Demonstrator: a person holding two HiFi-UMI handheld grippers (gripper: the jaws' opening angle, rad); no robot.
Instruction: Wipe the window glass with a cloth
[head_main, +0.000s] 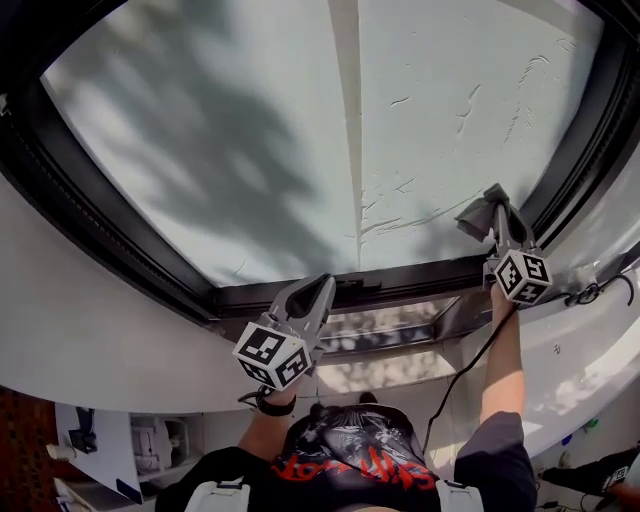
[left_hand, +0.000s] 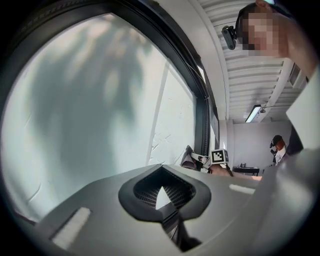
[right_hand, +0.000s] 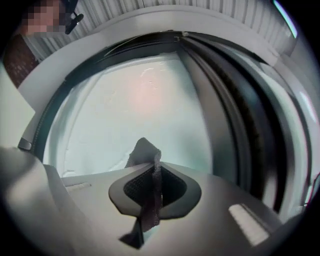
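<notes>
The window glass (head_main: 230, 130) fills the upper head view, with wipe streaks on its right pane. A dark grey cloth (head_main: 478, 216) is clamped in my right gripper (head_main: 497, 212), whose jaws are shut on it near the pane's lower right corner. The cloth (right_hand: 144, 153) sticks out ahead of the jaws toward the glass (right_hand: 130, 105) in the right gripper view; whether it touches the pane I cannot tell. My left gripper (head_main: 320, 290) is held low at the frame's bottom edge, shut with nothing in it. Its closed jaws (left_hand: 161, 172) point at the glass (left_hand: 85, 100).
A black window frame (head_main: 110, 235) surrounds the glass, with a pale vertical bar (head_main: 348, 120) behind the pane. A white wall and ledge (head_main: 90, 340) lie below. A cable (head_main: 470, 365) hangs from the right gripper. A bystander (left_hand: 278, 146) stands far back in the room.
</notes>
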